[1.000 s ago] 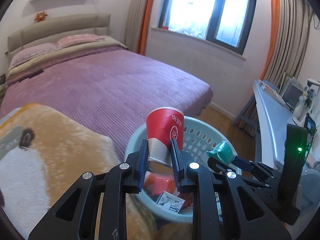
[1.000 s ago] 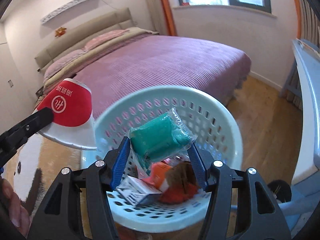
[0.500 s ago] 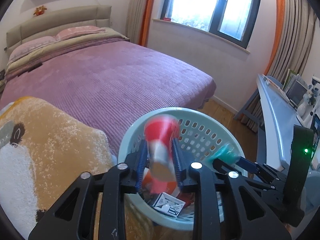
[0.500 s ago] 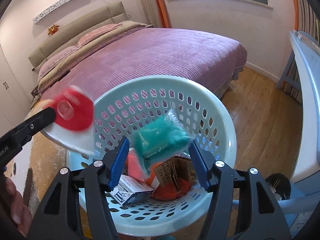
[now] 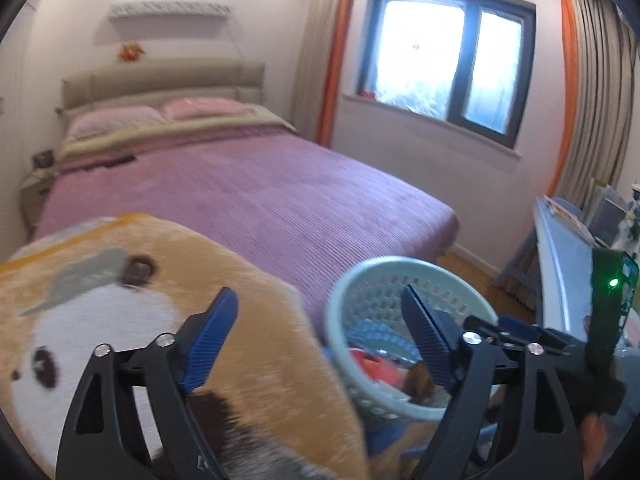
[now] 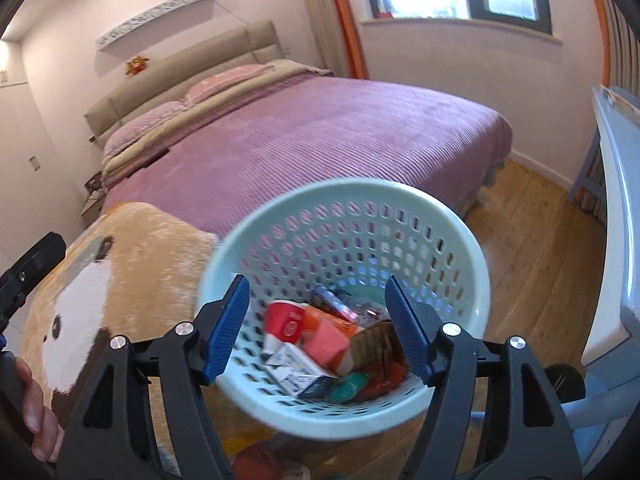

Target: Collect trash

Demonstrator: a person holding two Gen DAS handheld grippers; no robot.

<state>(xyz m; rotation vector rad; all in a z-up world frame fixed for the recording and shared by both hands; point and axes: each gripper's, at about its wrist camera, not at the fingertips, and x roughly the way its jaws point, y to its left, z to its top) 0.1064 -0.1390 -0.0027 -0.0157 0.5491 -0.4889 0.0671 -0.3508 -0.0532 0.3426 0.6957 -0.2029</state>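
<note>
A pale green perforated basket point(image 6: 472, 264) holds the trash: a red paper cup point(image 6: 285, 320), a green wrapped packet point(image 6: 348, 386), an orange carton point(image 6: 326, 340), a white box point(image 6: 300, 372) and brown paper point(image 6: 374, 346). My right gripper point(image 6: 316, 328) is open and empty just above the basket's near rim. My left gripper point(image 5: 324, 340) is open and empty, left of the basket point(image 5: 352, 292), over the plush blanket. The right gripper also shows in the left wrist view point(image 5: 504, 328).
A bed with a purple cover point(image 5: 260, 196) fills the middle. A brown and white plush blanket point(image 5: 120, 320) lies at its near corner. A grey-blue desk point(image 6: 616, 200) runs along the right. Wooden floor point(image 6: 532, 240) lies beyond the basket.
Both grippers opened. The red cup dropped from my left gripper and the green packet from my right one, both into the basket. My left gripper swung left and up.
</note>
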